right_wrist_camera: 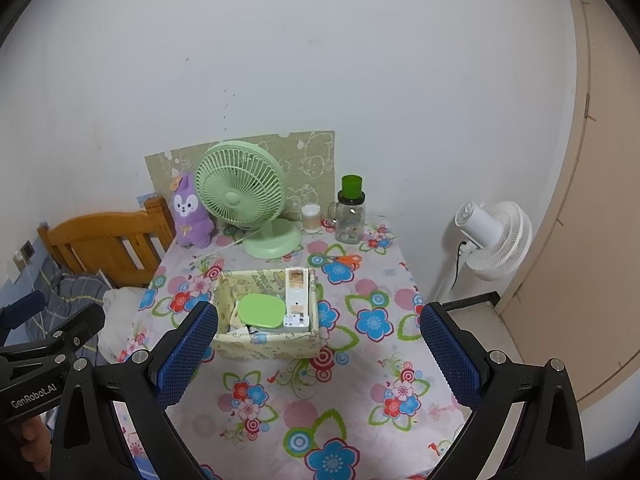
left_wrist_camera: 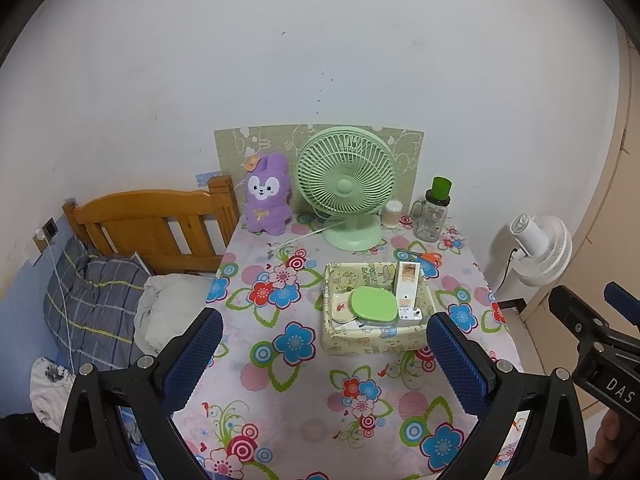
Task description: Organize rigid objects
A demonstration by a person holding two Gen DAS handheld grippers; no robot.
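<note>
Two grippers, the left gripper (left_wrist_camera: 324,356) and right gripper (right_wrist_camera: 318,354), hovered over the floral table (right_wrist_camera: 360,380) with jaws wide and empty, short of the patterned box (right_wrist_camera: 266,344) holding a green lidded case (right_wrist_camera: 260,311) and a white carton (right_wrist_camera: 297,296). The orange scissors (right_wrist_camera: 346,260) lay loose behind the box, so a level, centred approach to them seemed wise. Only the left wrist view showed the bed's pillow (left_wrist_camera: 88,300) clearly.
</note>
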